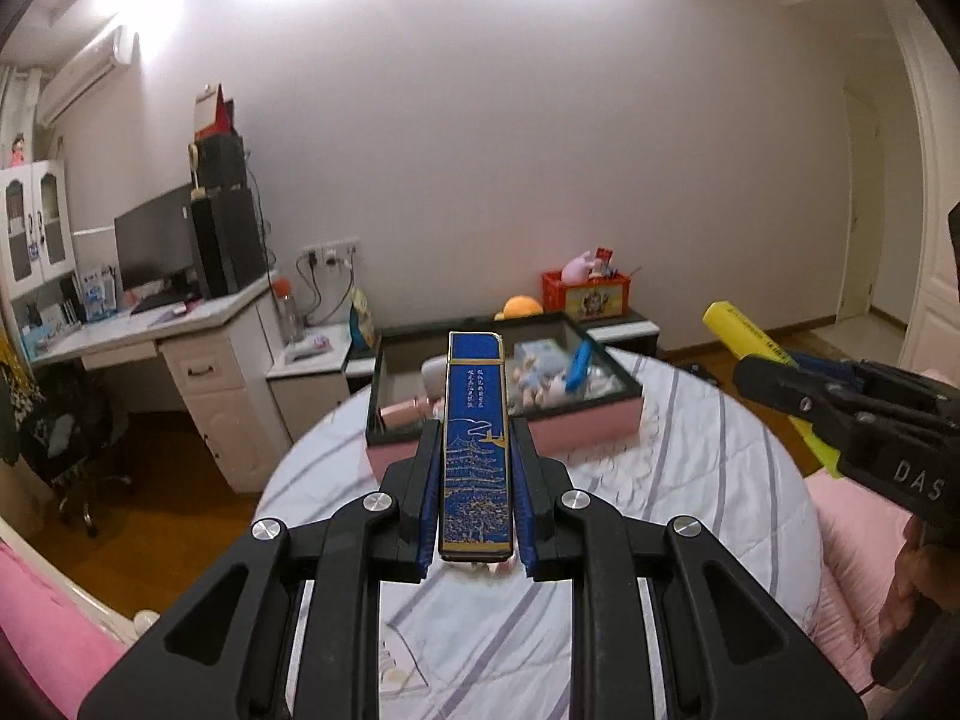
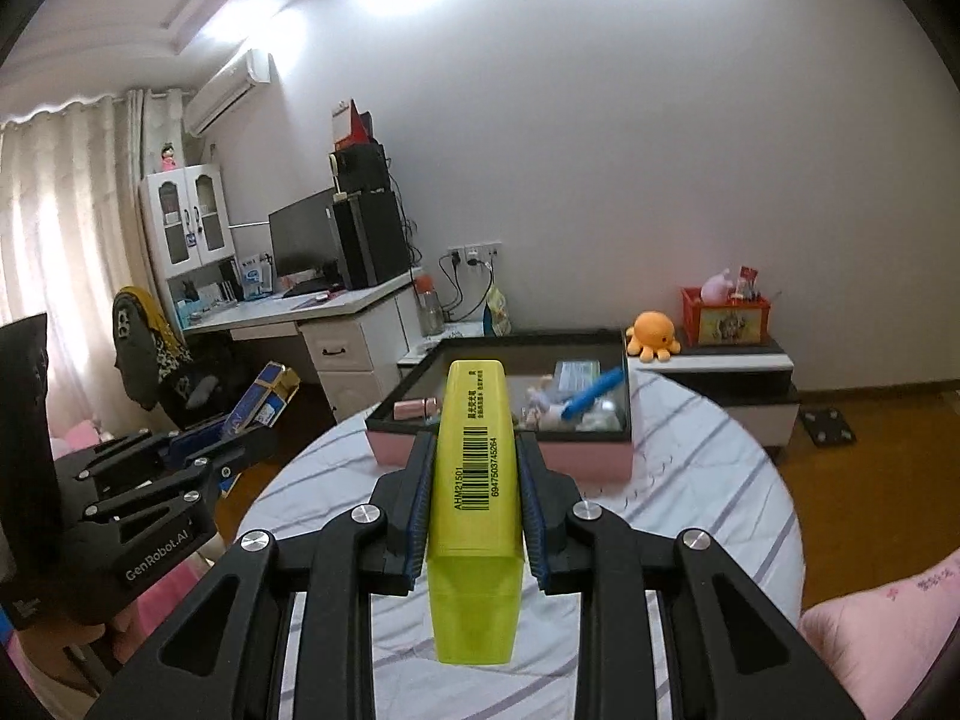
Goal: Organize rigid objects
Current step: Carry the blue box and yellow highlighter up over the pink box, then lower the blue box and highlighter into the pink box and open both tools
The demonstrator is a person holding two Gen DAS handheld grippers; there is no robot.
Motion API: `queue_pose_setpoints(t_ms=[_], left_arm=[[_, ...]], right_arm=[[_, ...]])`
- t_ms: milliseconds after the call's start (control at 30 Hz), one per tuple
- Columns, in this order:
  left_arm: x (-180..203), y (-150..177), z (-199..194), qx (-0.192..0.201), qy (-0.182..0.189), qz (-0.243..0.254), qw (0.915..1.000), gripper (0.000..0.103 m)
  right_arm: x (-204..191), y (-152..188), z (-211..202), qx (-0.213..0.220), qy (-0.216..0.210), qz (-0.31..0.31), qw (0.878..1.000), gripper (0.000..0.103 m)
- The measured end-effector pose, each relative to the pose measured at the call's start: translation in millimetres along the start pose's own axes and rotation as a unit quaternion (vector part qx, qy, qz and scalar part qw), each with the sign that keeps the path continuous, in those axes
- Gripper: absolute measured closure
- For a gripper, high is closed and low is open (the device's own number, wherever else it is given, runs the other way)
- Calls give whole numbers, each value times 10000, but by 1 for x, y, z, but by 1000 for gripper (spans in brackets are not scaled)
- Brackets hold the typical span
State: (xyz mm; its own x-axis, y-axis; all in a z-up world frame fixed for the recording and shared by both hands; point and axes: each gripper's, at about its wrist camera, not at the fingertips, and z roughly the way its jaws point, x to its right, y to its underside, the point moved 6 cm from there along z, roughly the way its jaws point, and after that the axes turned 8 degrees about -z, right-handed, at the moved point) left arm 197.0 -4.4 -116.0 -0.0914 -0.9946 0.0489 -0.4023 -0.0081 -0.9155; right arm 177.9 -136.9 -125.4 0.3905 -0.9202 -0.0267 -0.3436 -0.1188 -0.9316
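My left gripper (image 1: 475,441) is shut on a slim blue case with a gold drawing (image 1: 474,420), which stands up between the pads above the striped round table (image 1: 690,450). In the right wrist view my right gripper (image 2: 474,450) is shut on a yellow highlighter (image 2: 474,480) with a barcode. Beyond both stands a pink tray with a black rim (image 2: 498,459) that holds a blue pen (image 2: 591,401), a pink tube (image 2: 414,408) and several small items. Each wrist view also shows the other gripper: the right one (image 1: 780,375) with the highlighter (image 1: 744,336), the left one (image 2: 240,438) with the case (image 2: 264,402).
A white desk (image 1: 150,330) with a monitor and a dark chair (image 1: 66,438) stand at the left. Behind the table is a low cabinet (image 2: 720,360) with an orange octopus plush (image 2: 653,336) and a red crate (image 2: 726,318). Pink bedding (image 2: 870,648) lies at the right.
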Motion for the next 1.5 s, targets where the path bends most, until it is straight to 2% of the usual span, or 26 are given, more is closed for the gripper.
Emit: queue_pose_setpoints(t_ms=[267, 533, 767, 1000, 1133, 1300, 1333, 1367, 1400, 1467, 1500], left_arm=[[4, -24, 27, 91, 18, 98, 9999, 82], [-2, -38, 100, -322, 122, 153, 9993, 82], [-15, -39, 193, -1032, 176, 139, 9944, 82], [-18, -20, 270, -1724, 108, 154, 9848, 82], [-19, -10, 288, -1896, 83, 149, 9817, 82], [-19, -11, 295, -1791, 29, 138, 9837, 81], [-20, -12, 295, -1751, 8, 107, 9845, 79], [-21, -14, 293, -1694, 12, 68, 9855, 68], [-20, -15, 293, -1665, 25, 30, 9860, 53], [-21, -18, 287, -1576, 69, -31, 9875, 34], [-22, -20, 281, -1501, 83, -50, 9886, 32]], right_arm=[[8, -22, 25, 58, -20, -123, 9999, 76], [29, -40, 70, 4, -80, -74, 9999, 76], [50, -41, 136, -448, -109, -74, 9989, 76], [66, -7, 225, -1433, -88, -124, 9896, 76], [63, 5, 246, -1663, -67, -265, 9857, 76], [64, 8, 255, -1740, 126, -438, 9837, 76], [64, 8, 256, -1754, 139, -460, 9833, 76], [65, 9, 255, -1723, 155, -462, 9838, 76], [65, 9, 254, -1720, 177, -449, 9839, 76], [66, 6, 251, -1695, 182, -382, 9846, 75], [66, 3, 249, -1631, 187, -368, 9857, 70]])
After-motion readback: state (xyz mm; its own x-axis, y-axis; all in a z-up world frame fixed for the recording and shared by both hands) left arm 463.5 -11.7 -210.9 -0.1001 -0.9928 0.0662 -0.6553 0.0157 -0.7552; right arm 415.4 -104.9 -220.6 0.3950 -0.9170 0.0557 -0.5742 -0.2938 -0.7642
